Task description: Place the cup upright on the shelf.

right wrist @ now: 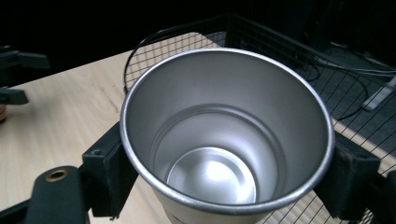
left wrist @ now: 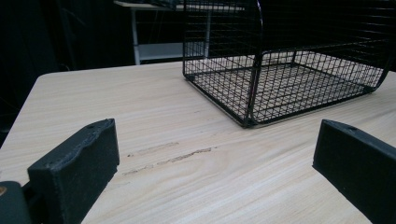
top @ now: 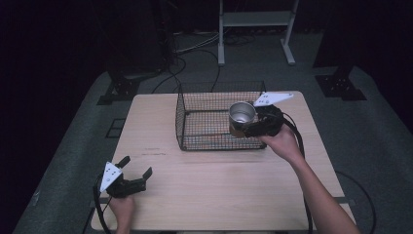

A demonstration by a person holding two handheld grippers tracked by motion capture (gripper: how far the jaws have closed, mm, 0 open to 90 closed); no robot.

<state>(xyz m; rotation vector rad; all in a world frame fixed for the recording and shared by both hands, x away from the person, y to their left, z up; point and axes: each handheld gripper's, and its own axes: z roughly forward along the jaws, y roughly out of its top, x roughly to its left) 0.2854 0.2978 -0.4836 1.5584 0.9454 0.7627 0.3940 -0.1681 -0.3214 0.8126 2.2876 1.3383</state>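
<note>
An empty metal cup (top: pixel 242 113) is held upright over the right part of a black wire basket (top: pixel 195 123), with my right gripper (top: pixel 253 127) shut on it. In the right gripper view the cup (right wrist: pixel 224 140) sits between the two black jaws, its open mouth facing the camera and its shiny inside bare. My left gripper (top: pixel 137 168) rests near the table's front left corner, open with nothing between its fingers (left wrist: pixel 74 172). The basket (left wrist: pixel 289 79) lies ahead of it, across bare wood.
The light wooden table (top: pixel 219 185) stands on a grey floor mat. Cables and a white metal frame (top: pixel 255 29) lie behind the table. A faint scuff mark (left wrist: pixel 173 158) runs across the tabletop between the left gripper and the basket.
</note>
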